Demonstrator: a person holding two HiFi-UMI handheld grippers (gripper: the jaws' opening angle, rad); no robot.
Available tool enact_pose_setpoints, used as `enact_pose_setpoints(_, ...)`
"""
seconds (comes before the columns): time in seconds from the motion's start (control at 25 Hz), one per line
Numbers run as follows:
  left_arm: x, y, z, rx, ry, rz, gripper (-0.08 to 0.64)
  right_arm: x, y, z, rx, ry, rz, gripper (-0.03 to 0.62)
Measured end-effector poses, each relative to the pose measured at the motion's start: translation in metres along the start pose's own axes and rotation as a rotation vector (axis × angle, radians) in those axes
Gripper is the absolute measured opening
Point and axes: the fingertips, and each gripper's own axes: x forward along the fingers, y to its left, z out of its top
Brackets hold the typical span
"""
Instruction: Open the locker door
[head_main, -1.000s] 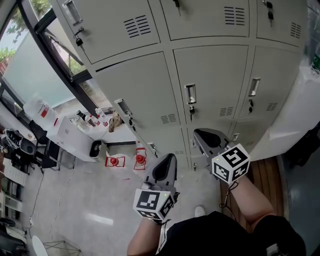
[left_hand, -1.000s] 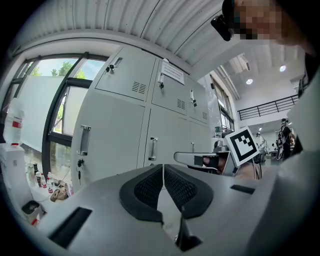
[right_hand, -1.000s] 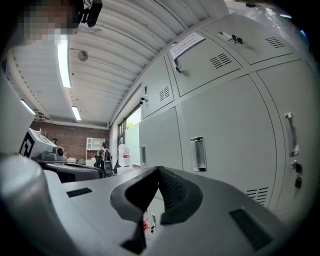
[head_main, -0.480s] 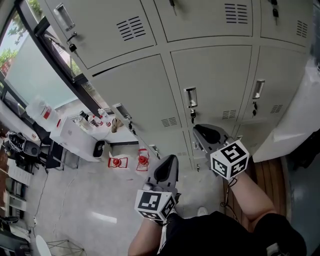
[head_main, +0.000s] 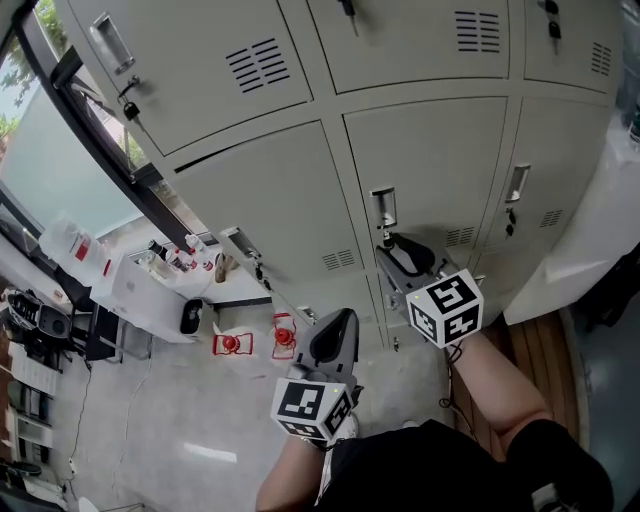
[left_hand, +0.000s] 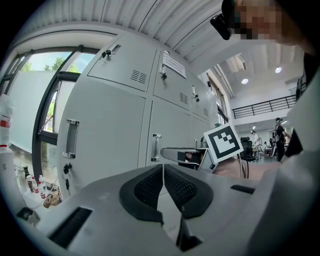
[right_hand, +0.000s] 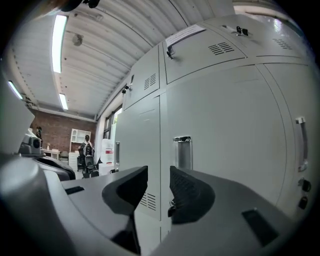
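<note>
Right gripper (right_hand: 159, 182) fingers opening, empty, locker handle (right_hand: 183, 152) just beyond them; left gripper (left_hand: 163, 176) fingers clenched, empty. Grasp likely next.

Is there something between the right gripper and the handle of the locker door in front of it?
Nothing visible stands in the way. The right gripper, its jaws opening with nothing between them, points at the handle of the locker door, and only free space lies between them.
</note>
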Motion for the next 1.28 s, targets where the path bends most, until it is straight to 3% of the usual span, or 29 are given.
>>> enact_pose_setpoints(0.4,0.007,0.044,0.001,0.002,0.018,-0.105,0.022,0.045,-0.020,0.000,-0.050,0.054,-0.195,0.225)
enact_pose_setpoints(0.84,0.016,0.075,-0.001,-0.013,0.023,-0.210,0.021,0.070,-0.030,-0.002,-0.061,0.090,-0.322,0.238)
enact_pose_setpoints(1.28,0.021,0.088,-0.004,-0.032,0.031,-0.264,0.021,0.068,-0.035,-0.003,-0.056,0.104,-0.400,0.163)
